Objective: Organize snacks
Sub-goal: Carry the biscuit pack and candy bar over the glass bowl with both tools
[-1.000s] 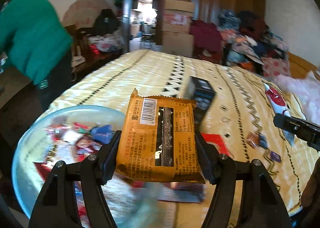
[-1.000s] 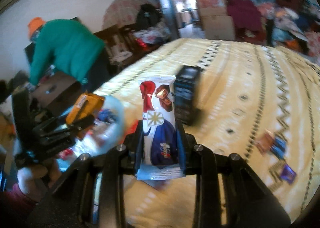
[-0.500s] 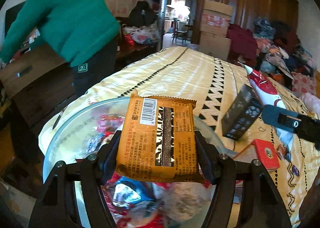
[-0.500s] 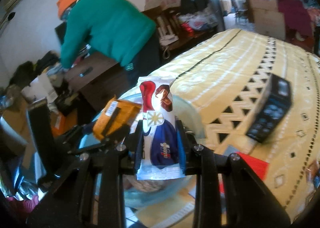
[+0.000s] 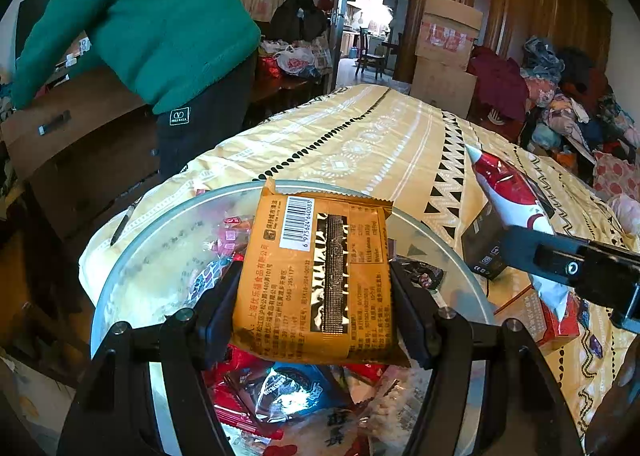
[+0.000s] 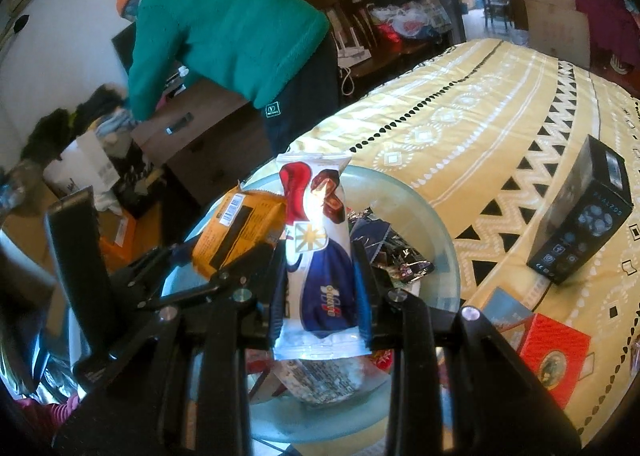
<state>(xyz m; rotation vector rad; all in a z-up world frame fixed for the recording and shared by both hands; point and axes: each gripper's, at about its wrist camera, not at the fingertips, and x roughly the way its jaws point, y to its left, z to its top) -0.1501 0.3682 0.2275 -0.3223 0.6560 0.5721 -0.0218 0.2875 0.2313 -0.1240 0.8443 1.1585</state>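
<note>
Two crinkly foil packets (image 5: 316, 280) (image 6: 320, 256) clamped above round glass bowl (image 5: 132, 256).

A glass bowl (image 5: 120, 276) heaped with wrapped snacks (image 5: 280, 392) lies directly beneath both hand-held grippers. To their right, a black box (image 6: 584, 215) and red box (image 6: 556, 352) stand on the bed (image 6: 480, 115); beyond, open bedspread.

Both held packets carried from bedspread (image 5: 360, 143) to over bowl (image 5: 132, 240)
</note>
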